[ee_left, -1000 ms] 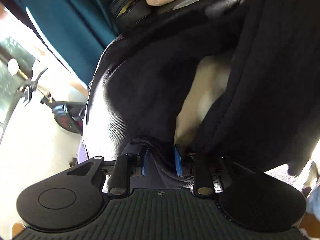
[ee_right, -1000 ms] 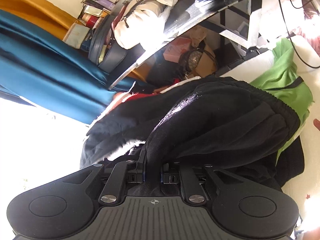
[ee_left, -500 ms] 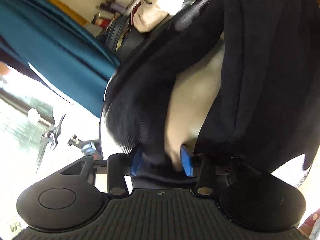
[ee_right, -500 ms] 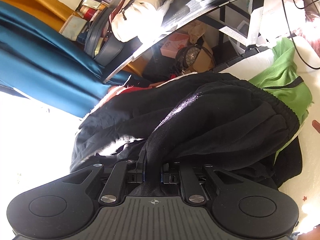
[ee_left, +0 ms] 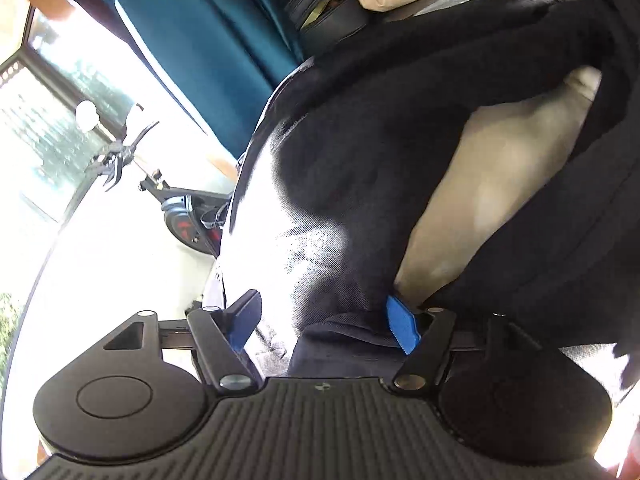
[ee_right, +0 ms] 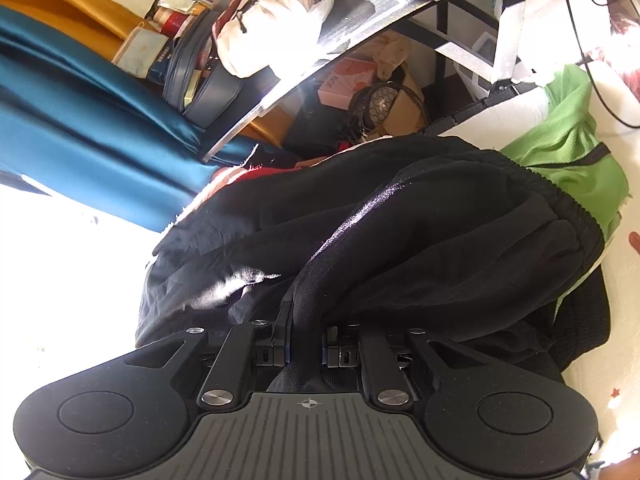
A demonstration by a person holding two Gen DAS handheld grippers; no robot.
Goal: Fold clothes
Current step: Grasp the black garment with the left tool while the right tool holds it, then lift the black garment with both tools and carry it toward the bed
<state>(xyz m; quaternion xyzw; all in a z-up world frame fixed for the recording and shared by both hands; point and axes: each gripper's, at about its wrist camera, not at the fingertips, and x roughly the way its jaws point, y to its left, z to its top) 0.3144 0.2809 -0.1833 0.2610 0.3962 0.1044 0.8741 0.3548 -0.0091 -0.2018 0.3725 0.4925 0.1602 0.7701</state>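
Note:
A black garment (ee_left: pixel 360 180) hangs in front of my left gripper (ee_left: pixel 324 324), which is open. Its blue pads (ee_left: pixel 402 330) stand wide apart, and the cloth's hem lies loosely between them, resting against the right pad. A pale beige patch (ee_left: pixel 500 184) shows through a gap between the black folds. In the right wrist view the same black garment (ee_right: pixel 420 232), with an elastic waistband (ee_right: pixel 560 200), bunches on a white bed. My right gripper (ee_right: pixel 306 344) is shut on a thick fold of it.
A green garment (ee_right: pixel 568 152) lies beyond the black one on the bed. A cluttered desk (ee_right: pixel 360 40) with boxes (ee_right: pixel 348 84) beneath stands behind. A teal curtain (ee_left: pixel 208 32) and an exercise bike (ee_left: pixel 180 208) stand by the bright window on the left.
My left gripper's jaws have spread wide and loosened their hold on the black cloth, and its view has swung. The right gripper keeps its grip, barely moving.

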